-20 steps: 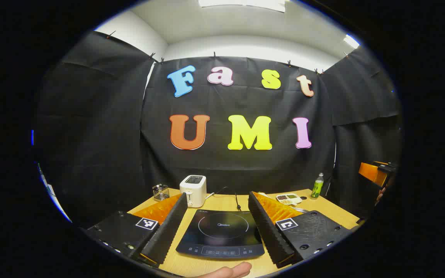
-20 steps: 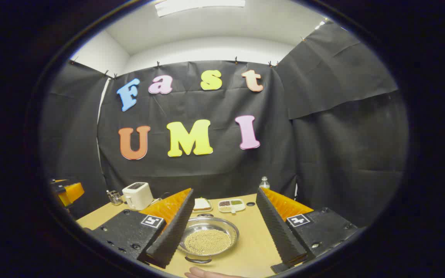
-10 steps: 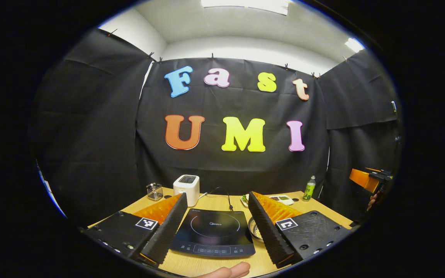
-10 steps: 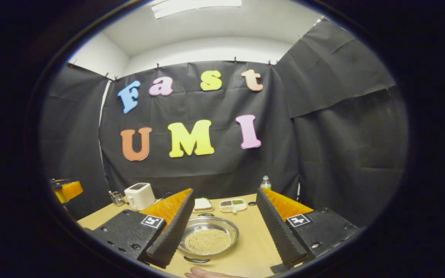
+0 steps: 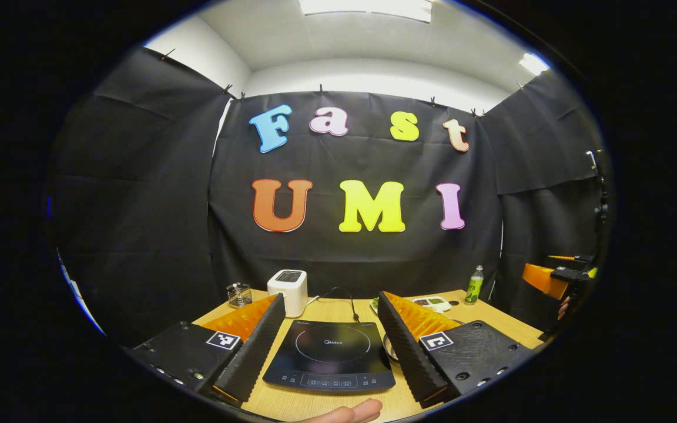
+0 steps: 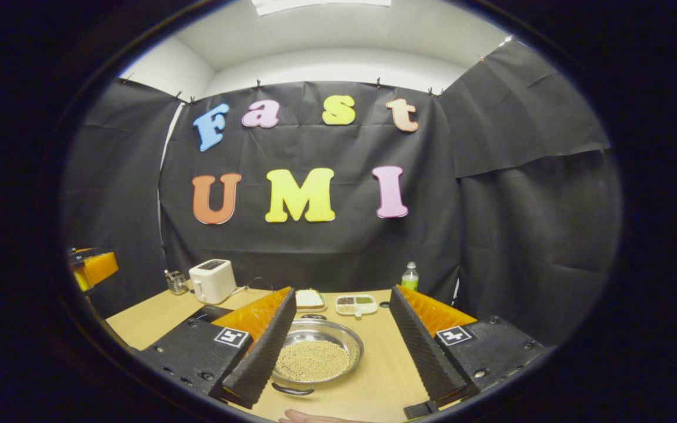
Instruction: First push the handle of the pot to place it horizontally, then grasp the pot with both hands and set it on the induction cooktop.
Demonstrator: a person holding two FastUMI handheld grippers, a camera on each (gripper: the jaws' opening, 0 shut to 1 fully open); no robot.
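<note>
The steel pot, shallow and filled with pale beans, sits on the wooden table with one black handle toward me and the other at the far rim. It lies between the open fingers of my right gripper, untouched. The black induction cooktop lies flat between the open fingers of my left gripper, which hovers above it. A sliver of the pot shows just right of the cooktop. The right gripper is held up at the far right of the left gripper view.
At the back of the table stand a white toaster, a wire holder and a green bottle. Behind the pot lie a divided dish and a small white dish. A cable runs from the cooktop.
Both views have shifted slightly. The left gripper view now takes in the pot's edge beside the cooktop. The right gripper view has tipped down a little. Both grippers stay open.
</note>
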